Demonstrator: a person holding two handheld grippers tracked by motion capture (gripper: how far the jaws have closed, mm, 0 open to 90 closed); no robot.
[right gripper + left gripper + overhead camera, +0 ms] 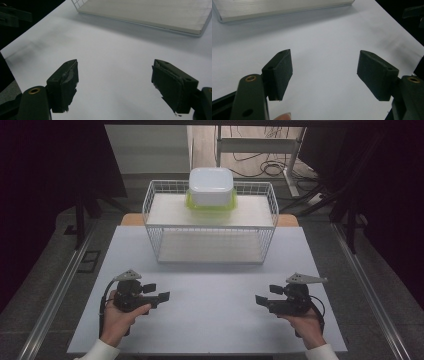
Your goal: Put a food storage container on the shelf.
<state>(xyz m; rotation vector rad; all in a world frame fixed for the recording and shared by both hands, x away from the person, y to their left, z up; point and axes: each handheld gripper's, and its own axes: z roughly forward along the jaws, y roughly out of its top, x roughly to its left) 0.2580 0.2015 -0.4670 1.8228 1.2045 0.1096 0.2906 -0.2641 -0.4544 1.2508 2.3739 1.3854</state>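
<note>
Pale bluish-white, plain and unpatterned: worktop (210, 295). White wire in a fine square grid: rack (150, 205), with off-white boards on both levels. White: box (211, 184), seated on a lime-green lid (192, 205). Matt black: left tongs (161, 296) and right tongs (261, 300), each topped by a grey three-cornered plate and trailing a black cable. Black pads (279, 72) with brass-coloured rivets at the joints in the left gripper view; same black, scuffed greyish along the edges, in the right gripper view (63, 82). White: sleeves (102, 351). Dark grey: floor (45, 250), crossed by silver rails.
</note>
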